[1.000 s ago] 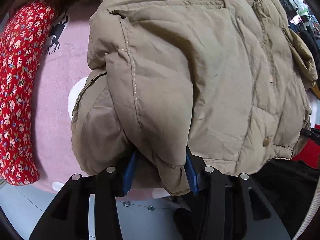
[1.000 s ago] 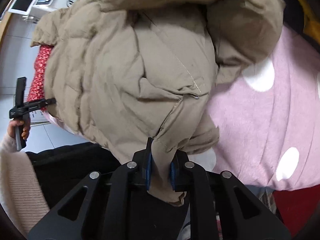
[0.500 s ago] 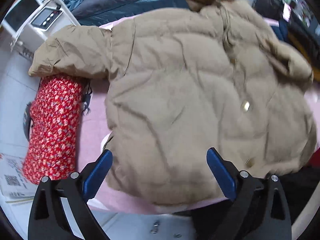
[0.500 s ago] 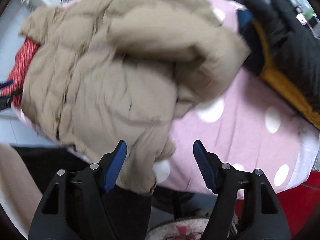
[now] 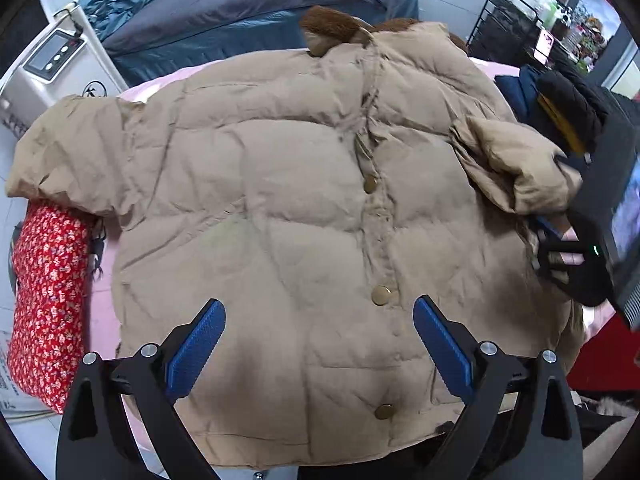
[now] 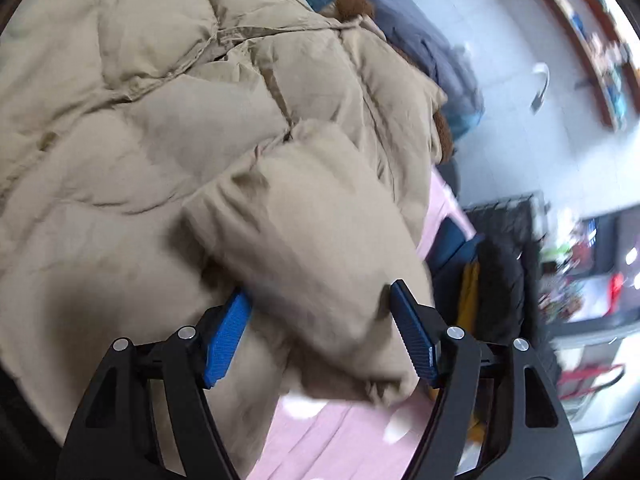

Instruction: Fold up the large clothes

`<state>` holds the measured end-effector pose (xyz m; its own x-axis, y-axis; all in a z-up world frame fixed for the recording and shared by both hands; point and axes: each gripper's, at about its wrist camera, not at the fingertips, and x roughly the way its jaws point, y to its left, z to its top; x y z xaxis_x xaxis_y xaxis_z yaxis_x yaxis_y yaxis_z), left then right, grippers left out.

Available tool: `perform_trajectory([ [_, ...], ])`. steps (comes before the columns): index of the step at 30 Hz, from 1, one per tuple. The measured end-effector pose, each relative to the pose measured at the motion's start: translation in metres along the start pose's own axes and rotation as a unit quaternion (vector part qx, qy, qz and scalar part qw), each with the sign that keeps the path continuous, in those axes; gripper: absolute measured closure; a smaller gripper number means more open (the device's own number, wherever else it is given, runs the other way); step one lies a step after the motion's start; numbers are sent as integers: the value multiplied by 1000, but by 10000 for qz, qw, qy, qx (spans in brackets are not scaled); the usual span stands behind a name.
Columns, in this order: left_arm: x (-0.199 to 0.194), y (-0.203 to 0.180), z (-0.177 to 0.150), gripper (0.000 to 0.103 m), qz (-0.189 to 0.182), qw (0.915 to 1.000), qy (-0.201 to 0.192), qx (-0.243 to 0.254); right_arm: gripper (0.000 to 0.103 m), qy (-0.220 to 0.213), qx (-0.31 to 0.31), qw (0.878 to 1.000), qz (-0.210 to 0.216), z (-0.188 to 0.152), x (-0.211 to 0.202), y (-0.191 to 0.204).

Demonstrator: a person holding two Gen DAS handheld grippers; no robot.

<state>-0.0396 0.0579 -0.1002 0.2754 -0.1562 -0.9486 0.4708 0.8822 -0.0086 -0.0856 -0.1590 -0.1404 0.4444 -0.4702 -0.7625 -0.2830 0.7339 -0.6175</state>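
Note:
A tan puffer jacket (image 5: 280, 200) lies front up on a pink spotted spread (image 5: 104, 320), its brass buttons down the middle and its brown fleece collar at the far end. My left gripper (image 5: 320, 344) hangs open above the hem, with nothing between its blue pads. The right sleeve (image 5: 516, 168) is folded in over the jacket's side. My right gripper (image 6: 320, 340) stands wide around that sleeve (image 6: 304, 240) near the cuff; I see no squeeze on it. From the left wrist view the right gripper (image 5: 560, 194) shows at the cuff, with a person's hand behind it.
A red floral cloth roll (image 5: 48, 300) lies along the left edge under the jacket's left sleeve. Dark blue bedding (image 5: 240, 12) is piled beyond the collar, with a white appliance (image 5: 44, 64) at the far left. Dark clothes with a yellow lining (image 5: 568, 116) lie right of the jacket.
Both grippers let go of the jacket's folded edge and opened. The left one drew back and up, so the whole jacket shows. The right one swung over to the right sleeve.

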Motion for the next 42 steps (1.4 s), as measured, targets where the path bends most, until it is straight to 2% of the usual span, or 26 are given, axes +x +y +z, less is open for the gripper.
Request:
perform_trajectory([
  [2, 0, -1, 0, 10, -40, 10000, 50, -54, 32, -173, 168, 9995, -180, 4, 4, -8],
  [3, 3, 2, -1, 10, -53, 9999, 69, -93, 38, -246, 343, 9990, -170, 5, 5, -17],
  [4, 4, 5, -2, 10, -59, 9998, 92, -164, 58, -263, 508, 9983, -70, 4, 7, -27],
  [6, 4, 10, -3, 10, -47, 9996, 125, -242, 79, -154, 733, 9971, 141, 0, 9, -44],
  [7, 5, 14, -4, 10, -20, 9994, 142, -299, 84, -189, 949, 9949, 297, -5, 5, -59],
  [9, 7, 20, -5, 10, 61, 9991, 152, -380, 89, -278, 1356, 9896, 401, -13, -2, -79],
  [13, 15, 24, -7, 10, 172, 9987, 247, -410, 93, -353, 2552, 9657, 314, -50, -24, -152],
  [15, 19, 21, -6, 10, 166, 9988, 282, -376, 94, -390, 3360, 9408, 233, -81, -36, -198],
  [19, 25, 2, -1, 10, 71, 9994, 349, -53, 95, -600, 4742, 8781, 218, -141, -59, -270],
  [21, 25, -11, 4, 10, 40, 9993, 340, 171, 96, -756, 5238, 8481, 265, -165, -70, -288],
  [22, 25, -15, 5, 10, 23, 9992, 322, 235, 96, -896, 5603, 8227, 338, -180, -76, -301],
  [24, 23, -22, 9, 10, -48, 9990, 287, 328, 96, -1040, 5950, 7960, 390, -195, -82, -315],
  [27, 24, -31, 13, 10, -111, 9986, 256, 448, 96, -1128, 6099, 7821, 601, -201, -79, -322],
  [28, 25, -34, 14, 10, -107, 9984, 257, 497, 96, -1131, 6084, 7829, 644, -197, -76, -321],
  [34, 27, -30, 14, 10, -75, 9987, 301, 414, 96, -1483, 5378, 8195, 1308, -126, -71, -288],
  [36, 29, -26, 13, 10, -55, 9990, 317, 309, 96, -1500, 4876, 8478, 1449, -81, -67, -268],
  [37, 28, -21, 12, 10, -28, 9992, 312, 237, 95, -1502, 4676, 8571, 1556, -60, -64, -259],
  [42, 25, -2, 8, 10, 135, 9996, 241, -67, 95, -1617, 3788, 8874, 2072, 36, -57, -212],
])
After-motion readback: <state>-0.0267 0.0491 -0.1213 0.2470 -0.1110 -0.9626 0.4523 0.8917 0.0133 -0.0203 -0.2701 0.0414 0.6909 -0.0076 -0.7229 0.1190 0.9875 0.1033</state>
